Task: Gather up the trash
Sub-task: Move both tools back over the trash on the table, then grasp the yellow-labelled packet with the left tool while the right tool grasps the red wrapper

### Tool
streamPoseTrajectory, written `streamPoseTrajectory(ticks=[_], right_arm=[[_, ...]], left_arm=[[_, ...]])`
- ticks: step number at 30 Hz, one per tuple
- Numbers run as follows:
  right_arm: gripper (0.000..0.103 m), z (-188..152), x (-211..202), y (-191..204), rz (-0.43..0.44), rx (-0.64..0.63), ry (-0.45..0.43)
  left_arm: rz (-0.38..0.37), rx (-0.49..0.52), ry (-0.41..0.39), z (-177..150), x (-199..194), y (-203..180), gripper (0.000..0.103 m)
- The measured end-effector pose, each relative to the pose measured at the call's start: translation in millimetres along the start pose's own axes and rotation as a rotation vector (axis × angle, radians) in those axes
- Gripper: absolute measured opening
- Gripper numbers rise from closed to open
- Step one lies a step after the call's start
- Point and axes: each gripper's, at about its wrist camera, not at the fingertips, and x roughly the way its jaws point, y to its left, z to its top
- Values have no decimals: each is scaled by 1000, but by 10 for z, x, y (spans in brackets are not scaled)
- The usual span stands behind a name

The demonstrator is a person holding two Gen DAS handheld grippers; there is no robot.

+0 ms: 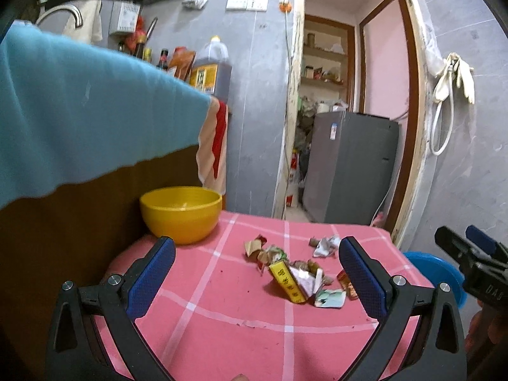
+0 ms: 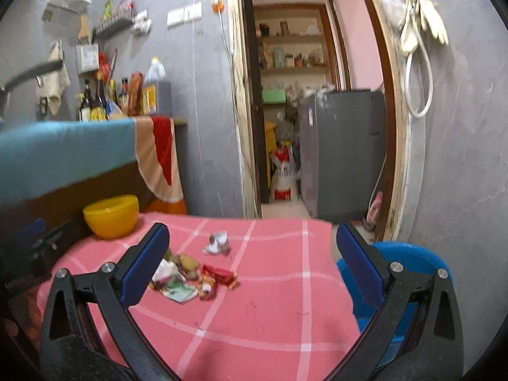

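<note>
Left gripper (image 1: pixel 257 273) hangs spread wide, gripping nothing, over the pink checked tablecloth (image 1: pixel 222 333). Its view puts the trash pile (image 1: pixel 298 273) between the fingertips, toward 3 o'clock; a yellow carton (image 1: pixel 287 282) carries print too blurred to read. A yellow bowl (image 1: pixel 181 214) sits at 11 o'clock.

Right gripper (image 2: pixel 254 254), likewise splayed and empty, sees the wrappers (image 2: pixel 193 277) at 9 o'clock beside its left finger, a blue bin (image 2: pixel 412 257) at 3 o'clock.

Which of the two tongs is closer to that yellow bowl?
Left. The left tongs hover open just right of the yellow bowl; the right tongs are farther right, near the table's edge by the blue bin.
</note>
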Motion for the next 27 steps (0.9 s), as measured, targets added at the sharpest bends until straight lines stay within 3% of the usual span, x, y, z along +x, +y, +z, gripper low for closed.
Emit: streamPoseTrajectory(ticks=[5, 9, 11, 13, 19, 27], right_arm=[[100, -74, 253, -30, 8, 1, 78], [86, -113, 449, 4, 30, -19, 140], [79, -133, 543, 25, 44, -25, 178], [73, -152, 632, 46, 60, -30, 212], [68, -247, 893, 148, 108, -49, 333], [66, -345, 1210, 214, 137, -49, 486]], left_arm=[[-4, -17, 81, -34, 236, 26, 101], [-14, -26, 146, -72, 409, 22, 100], [-29, -42, 187, -95, 493, 30, 95], [-49, -59, 237, -116, 597, 39, 84], [-115, -101, 344, -165, 808, 49, 60], [-160, -159, 434, -182, 960, 93, 46]])
